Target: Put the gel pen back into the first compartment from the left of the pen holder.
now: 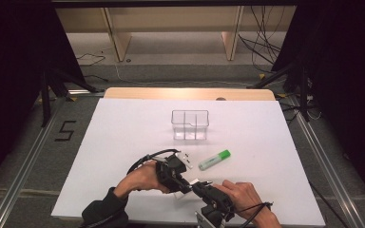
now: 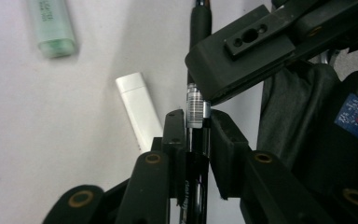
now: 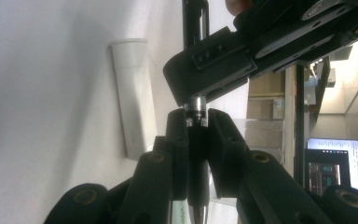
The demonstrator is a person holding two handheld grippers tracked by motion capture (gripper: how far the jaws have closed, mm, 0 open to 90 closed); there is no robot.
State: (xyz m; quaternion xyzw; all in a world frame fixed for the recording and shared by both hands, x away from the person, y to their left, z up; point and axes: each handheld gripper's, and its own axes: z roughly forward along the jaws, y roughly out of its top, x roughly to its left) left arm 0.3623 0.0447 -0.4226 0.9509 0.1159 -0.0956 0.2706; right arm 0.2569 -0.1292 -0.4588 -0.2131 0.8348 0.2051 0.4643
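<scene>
White table (image 1: 123, 142) with a clear divided box at the back. Both claws meet near the front edge: right claw (image 3: 196, 122) clamps a black pen's (image 3: 195, 23) barrel, left claw (image 2: 196, 122) pinches its other half, probably to pull or twist it apart.

High view: above the near edge, facing forward and down over the whole table (image 1: 123, 133).
Left gripper view: close-up along its jaws, pointing toward 12 o'clock.
Right gripper view: close-up along its jaws.
Shared: pen (image 2: 196, 112) at centre, white stick (image 3: 133, 93) toward 10 o'clock.
</scene>
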